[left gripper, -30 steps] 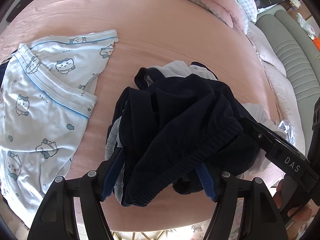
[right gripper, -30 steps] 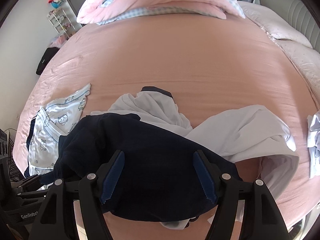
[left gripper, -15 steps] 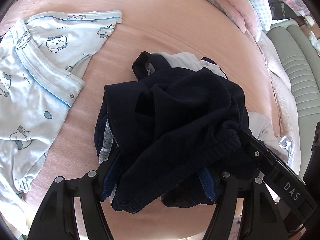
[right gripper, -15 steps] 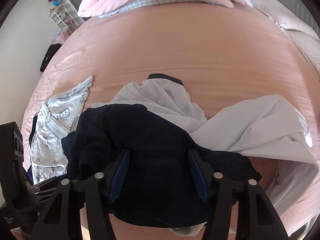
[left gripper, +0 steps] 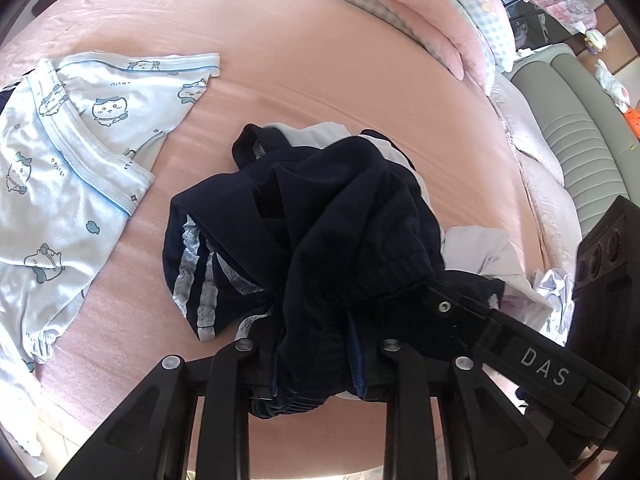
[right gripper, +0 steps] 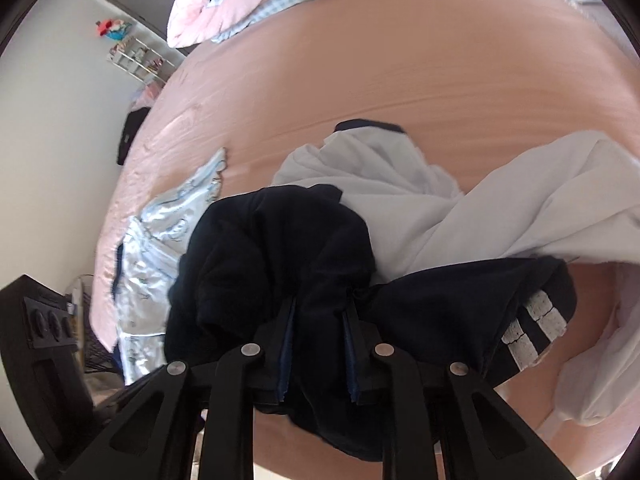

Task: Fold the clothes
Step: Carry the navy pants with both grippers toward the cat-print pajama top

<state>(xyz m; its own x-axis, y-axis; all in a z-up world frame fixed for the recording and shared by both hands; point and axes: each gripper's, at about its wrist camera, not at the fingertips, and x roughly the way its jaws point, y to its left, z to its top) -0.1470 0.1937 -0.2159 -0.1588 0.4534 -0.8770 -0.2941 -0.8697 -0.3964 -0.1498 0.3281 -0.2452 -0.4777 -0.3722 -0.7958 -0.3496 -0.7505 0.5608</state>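
Left wrist: both tongs clamp navy shorts (bunched).

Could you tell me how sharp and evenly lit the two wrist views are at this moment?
Left wrist view: sharp, bright daylight on the pink bedsheet, the navy shorts nearly featureless in shadow. Right wrist view: motion-blurred, mostly the printed pajama top and sheet edge; white shirt close to washed out. Both show strong fisheye curvature and dark corners.

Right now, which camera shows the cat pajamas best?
The left wrist view. The cat-print pajamas lie spread flat on the pink bed, cartoon faces clear. The right wrist view catches only a blurred strip beside the navy pants.
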